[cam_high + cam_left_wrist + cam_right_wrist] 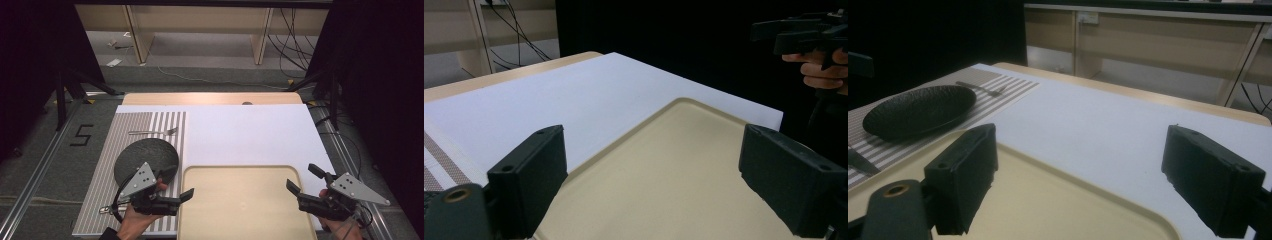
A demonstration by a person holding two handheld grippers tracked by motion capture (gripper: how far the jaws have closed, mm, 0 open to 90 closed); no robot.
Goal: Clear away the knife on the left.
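Observation:
A beige tray (240,200) lies at the near middle of the table. My left gripper (177,183) hovers at its left edge, held in a hand, jaws spread wide with nothing between them. My right gripper (304,178) stands open at the tray's right edge, also empty. In the left gripper view the open gripper (659,175) looks across the tray (684,165) toward the right gripper (804,32). In the right gripper view the gripper (1078,185) faces the tray (1048,200) and a black plate (918,110).
The black plate (146,159) sits on a striped placemat (107,150) at the left, with a fork (152,132) beyond it. A metal utensil (105,210) lies by the left hand. A white sheet (250,135) covers the table's middle and right.

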